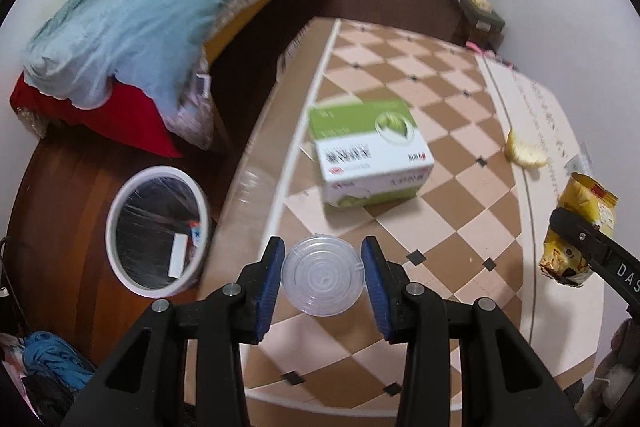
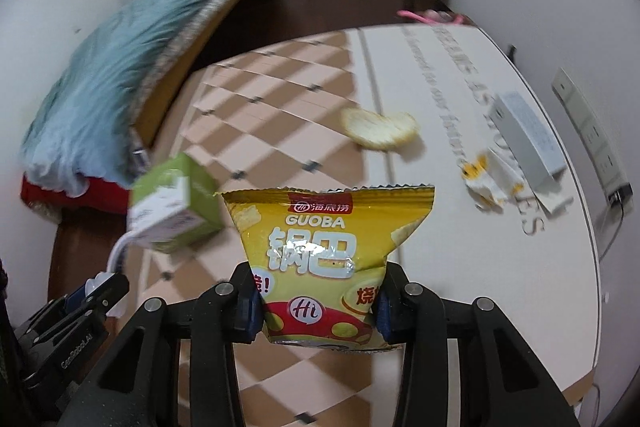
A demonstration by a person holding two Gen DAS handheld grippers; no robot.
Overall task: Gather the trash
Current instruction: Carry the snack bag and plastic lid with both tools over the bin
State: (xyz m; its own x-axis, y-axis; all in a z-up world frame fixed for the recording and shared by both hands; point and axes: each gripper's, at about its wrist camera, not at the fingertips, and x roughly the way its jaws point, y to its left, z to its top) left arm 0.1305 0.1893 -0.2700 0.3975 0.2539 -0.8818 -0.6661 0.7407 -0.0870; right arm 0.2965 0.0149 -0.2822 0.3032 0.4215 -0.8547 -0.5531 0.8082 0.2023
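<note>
The setting is a bedroom with white walls and a dark wood floor. A bed carrying a pale blue blanket and a red pillow stands along the far left wall. A counter with a brown-and-cream checkered covering occupies the centre and right of both views.

Left claw: jaws set at medium width, blue pads touching opposite edges of a clear round plastic lid, which is held above the near edge of the counter. A white-rimmed trash bin, lined with a clear bag and already containing some packaging, stands on the floor just left of the counter.

Right claw: closed on the lower part of a yellow snack bag printed "GUOBA", held upright and clear of the counter surface. In the left wrist view the same bag appears at the right edge, pinched by the black fingers.

Items on the counter:
- A green-and-white carton, near the left edge.
- A pale yellow fruit peel, on the white strip to the right.
- A crumpled white-and-yellow wrapper, just beside a white box near the right wall.

The right wrist view shows motion blur.
</note>
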